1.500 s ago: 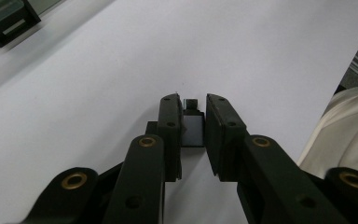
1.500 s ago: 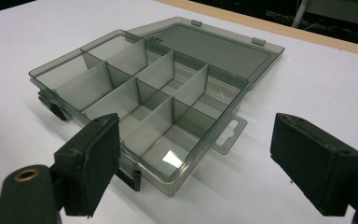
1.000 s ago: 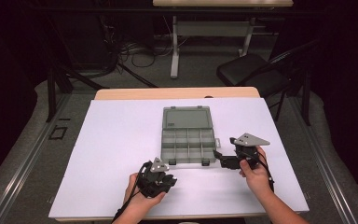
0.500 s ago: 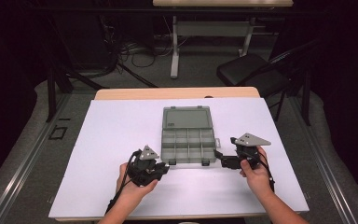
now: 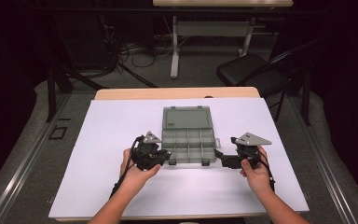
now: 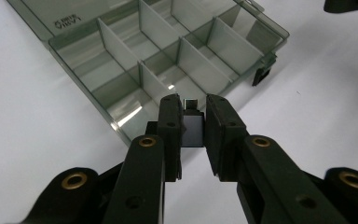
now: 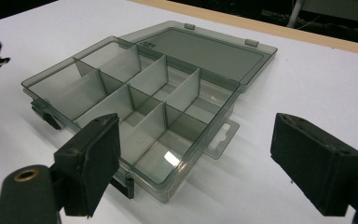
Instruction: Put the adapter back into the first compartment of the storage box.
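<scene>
Left hand-held gripper [image 6: 189, 109]: jaws narrowed on a small dark block [image 6: 192, 128] with a metal tip, likely a plug adapter, though I cannot tell for sure. In the left gripper view, the block sits at frame centre, just short of the near corner of the compartment box [image 6: 168, 60], not yet over any cell.

Right hand-held gripper [image 7: 193, 163]: jaws spread wide, nothing between them, parked low in frame beside the box's tabbed end [image 7: 221, 135].

High view: the box [image 5: 189, 140] lies mid-frame on the white counter [image 5: 98, 186], lid folded back toward the top of frame, all cells looking bare.

Step in hand, as I judge it: carrying the block to a cell. The next move calls for nudging my left gripper up-frame past the box wall, lowering into the nearest cell, then opening.
</scene>
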`<action>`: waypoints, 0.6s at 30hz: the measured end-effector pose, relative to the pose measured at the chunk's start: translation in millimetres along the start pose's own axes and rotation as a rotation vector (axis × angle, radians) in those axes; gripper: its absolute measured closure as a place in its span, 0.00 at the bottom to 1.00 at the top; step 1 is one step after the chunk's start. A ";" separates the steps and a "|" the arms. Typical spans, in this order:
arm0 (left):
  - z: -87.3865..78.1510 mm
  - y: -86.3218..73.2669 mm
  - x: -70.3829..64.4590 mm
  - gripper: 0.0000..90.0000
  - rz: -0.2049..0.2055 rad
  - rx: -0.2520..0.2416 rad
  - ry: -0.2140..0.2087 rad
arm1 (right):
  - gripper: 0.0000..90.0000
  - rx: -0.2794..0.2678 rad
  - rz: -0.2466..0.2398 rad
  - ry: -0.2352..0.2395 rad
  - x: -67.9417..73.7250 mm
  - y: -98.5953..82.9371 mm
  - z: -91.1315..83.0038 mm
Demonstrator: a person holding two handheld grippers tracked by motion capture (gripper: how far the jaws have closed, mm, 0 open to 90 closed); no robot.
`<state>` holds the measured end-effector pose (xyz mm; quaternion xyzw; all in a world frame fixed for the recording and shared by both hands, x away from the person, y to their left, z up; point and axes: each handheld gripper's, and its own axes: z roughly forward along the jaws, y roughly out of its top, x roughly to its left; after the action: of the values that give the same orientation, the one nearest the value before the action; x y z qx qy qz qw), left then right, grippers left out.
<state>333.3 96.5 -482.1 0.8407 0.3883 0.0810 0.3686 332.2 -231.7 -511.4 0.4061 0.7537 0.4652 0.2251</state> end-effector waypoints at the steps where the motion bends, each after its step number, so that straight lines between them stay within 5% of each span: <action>1: 1.7 2.1 0.3 0.85 -0.004 -0.005 0.001 | 0.18 0.000 0.000 0.000 0.0 0.0 0.0; 8: 12.0 26.5 8.1 0.85 0.001 -0.004 0.013 | 0.18 0.001 0.006 -0.004 -1.8 -0.4 0.4; 18: 25.8 45.7 24.8 0.85 -0.043 -0.009 0.048 | 0.18 0.002 0.004 -0.001 -2.3 -0.7 0.8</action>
<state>388.3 80.3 -473.0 0.8284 0.4144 0.0949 0.3647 333.8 -233.4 -512.4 0.4080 0.7532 0.4646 0.2242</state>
